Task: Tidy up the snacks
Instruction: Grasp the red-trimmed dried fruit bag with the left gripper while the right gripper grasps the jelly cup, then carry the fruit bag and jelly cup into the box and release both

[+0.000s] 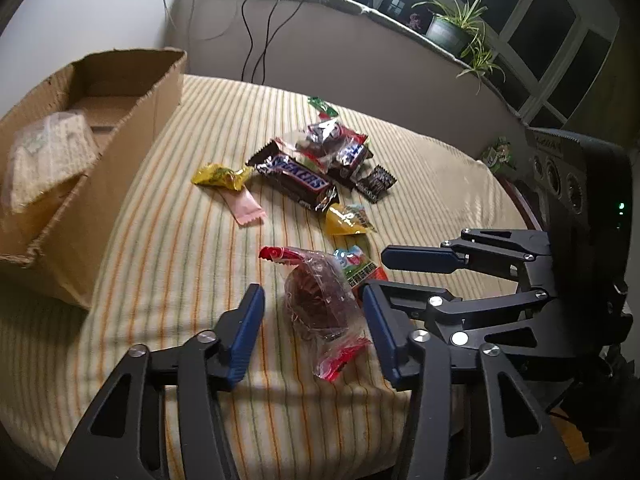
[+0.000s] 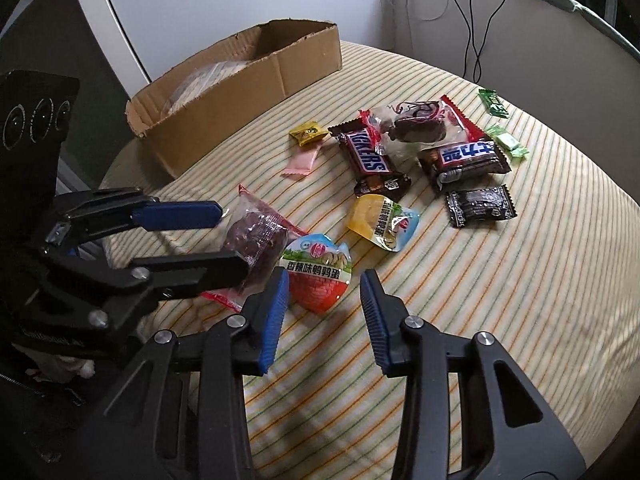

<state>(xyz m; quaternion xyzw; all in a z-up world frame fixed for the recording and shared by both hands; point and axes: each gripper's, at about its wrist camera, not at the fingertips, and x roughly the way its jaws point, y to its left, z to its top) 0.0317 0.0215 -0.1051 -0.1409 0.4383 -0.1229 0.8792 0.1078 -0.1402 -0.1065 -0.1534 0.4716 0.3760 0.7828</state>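
Observation:
My left gripper (image 1: 312,300) is open, its jaws on either side of a clear-wrapped dark snack with red ends (image 1: 320,300); it also shows in the right wrist view (image 2: 256,240). My right gripper (image 2: 324,284) is open and empty, just over a red and white egg packet (image 2: 318,276). Further out lie a Snickers bar (image 1: 294,178), a second Snickers (image 2: 464,158), a yellow packet (image 2: 380,218), a black candy (image 2: 480,204), a yellow candy (image 1: 218,176) and a pink sachet (image 1: 244,204). A cardboard box (image 1: 120,168) holds a wrapped pale snack (image 1: 48,156).
The snacks lie on a striped cloth (image 1: 180,240) over a round table. Green candies (image 2: 506,140) lie at the far side. Cables (image 1: 260,40) hang down the wall behind. A potted plant (image 1: 456,28) stands on the ledge.

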